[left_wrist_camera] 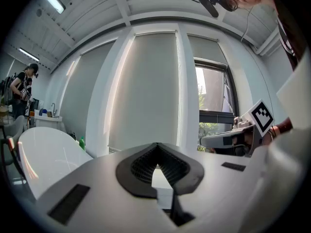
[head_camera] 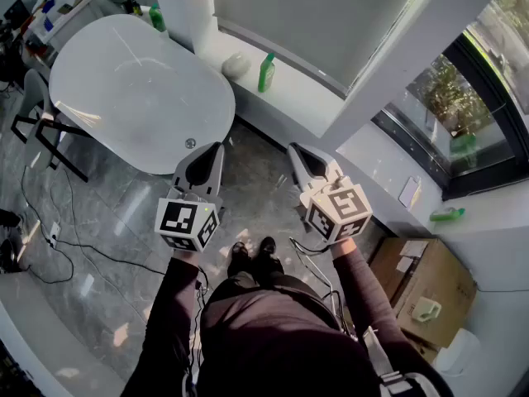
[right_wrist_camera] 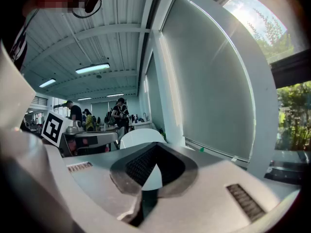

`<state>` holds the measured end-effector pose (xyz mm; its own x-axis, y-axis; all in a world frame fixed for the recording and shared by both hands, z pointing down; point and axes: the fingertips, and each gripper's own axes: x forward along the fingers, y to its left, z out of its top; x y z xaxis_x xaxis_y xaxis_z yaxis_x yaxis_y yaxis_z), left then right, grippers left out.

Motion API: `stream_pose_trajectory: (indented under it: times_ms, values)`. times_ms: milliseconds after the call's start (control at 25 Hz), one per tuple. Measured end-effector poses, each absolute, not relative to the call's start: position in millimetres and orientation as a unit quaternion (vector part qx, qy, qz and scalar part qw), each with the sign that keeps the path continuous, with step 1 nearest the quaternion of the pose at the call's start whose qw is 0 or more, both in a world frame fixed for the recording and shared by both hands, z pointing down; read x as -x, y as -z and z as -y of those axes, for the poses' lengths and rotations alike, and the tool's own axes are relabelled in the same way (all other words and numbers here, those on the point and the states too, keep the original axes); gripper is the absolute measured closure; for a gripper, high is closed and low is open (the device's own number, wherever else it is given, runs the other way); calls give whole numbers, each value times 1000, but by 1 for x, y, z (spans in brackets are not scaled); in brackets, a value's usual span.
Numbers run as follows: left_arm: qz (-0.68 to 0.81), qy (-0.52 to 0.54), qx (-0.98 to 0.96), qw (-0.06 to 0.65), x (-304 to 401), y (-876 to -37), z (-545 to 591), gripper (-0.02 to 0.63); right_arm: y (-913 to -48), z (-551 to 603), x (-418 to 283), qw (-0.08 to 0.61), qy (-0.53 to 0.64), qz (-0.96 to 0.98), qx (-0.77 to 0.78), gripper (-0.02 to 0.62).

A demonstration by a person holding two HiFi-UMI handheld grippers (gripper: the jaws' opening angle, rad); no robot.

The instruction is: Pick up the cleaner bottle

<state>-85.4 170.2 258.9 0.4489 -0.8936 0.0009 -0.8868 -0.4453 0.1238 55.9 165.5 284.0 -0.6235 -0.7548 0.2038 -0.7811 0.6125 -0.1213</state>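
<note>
A green cleaner bottle stands upright on the white windowsill, well ahead of both grippers. My left gripper is held level over the floor, jaws shut and empty, and shows the same way in its own view. My right gripper is beside it, pointing towards the sill, jaws together with nothing between them. In the left gripper view a small green bottle shows far off by the table. In the right gripper view a green cap sits on the sill.
A white oval table fills the left, with a second green bottle behind it. A pale rounded object lies on the sill. Another green bottle lies on the right ledge above a cardboard box. Cables trail over the grey floor.
</note>
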Motion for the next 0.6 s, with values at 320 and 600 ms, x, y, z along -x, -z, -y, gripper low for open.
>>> stream_pose_trajectory:
  times_ms: [320,600]
  values:
    - [523,33,-850,54,81,-259,-168,600,-287,-164,-61,69,-103,893,-432,594]
    - [525,34,-848,58,75,-259,-161,600,-287,-158,-69,69,-106,894,-431,594]
